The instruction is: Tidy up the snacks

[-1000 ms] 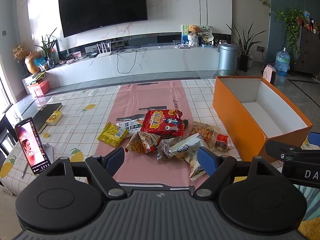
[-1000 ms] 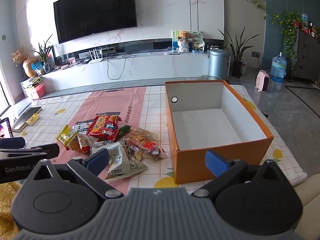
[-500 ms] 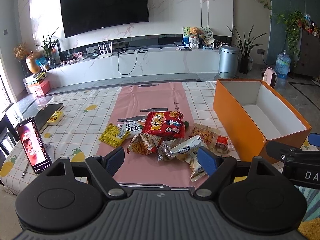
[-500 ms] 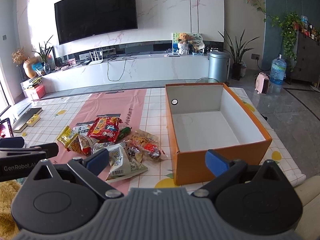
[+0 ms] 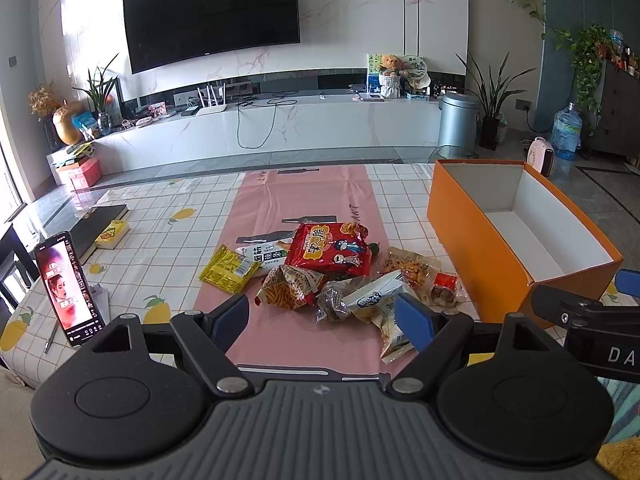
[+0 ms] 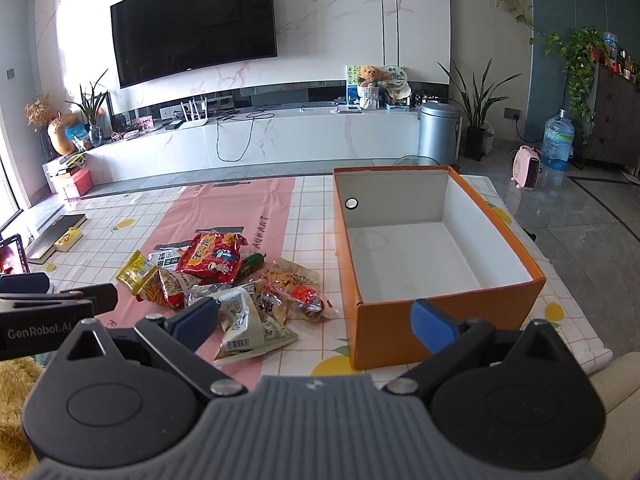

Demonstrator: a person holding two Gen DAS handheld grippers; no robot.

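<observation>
Both grippers have crept closer to the counter [image 5: 168,240], left gripper [image 5: 322,318] and right gripper [image 6: 316,318] with jaws wide open and empty, snacks [image 5: 332,272] piled mid-frame beside the empty box [image 6: 400,336], so next grab one bag.

A table [image 5: 168,240] covered by a checked cloth and a pink runner [image 5: 304,196] is seen. Directly on it lie a heap of snack packets [image 5: 332,276], an orange box [image 6: 400,328], a propped phone [image 5: 66,288] and a dark book [image 5: 100,224].
</observation>
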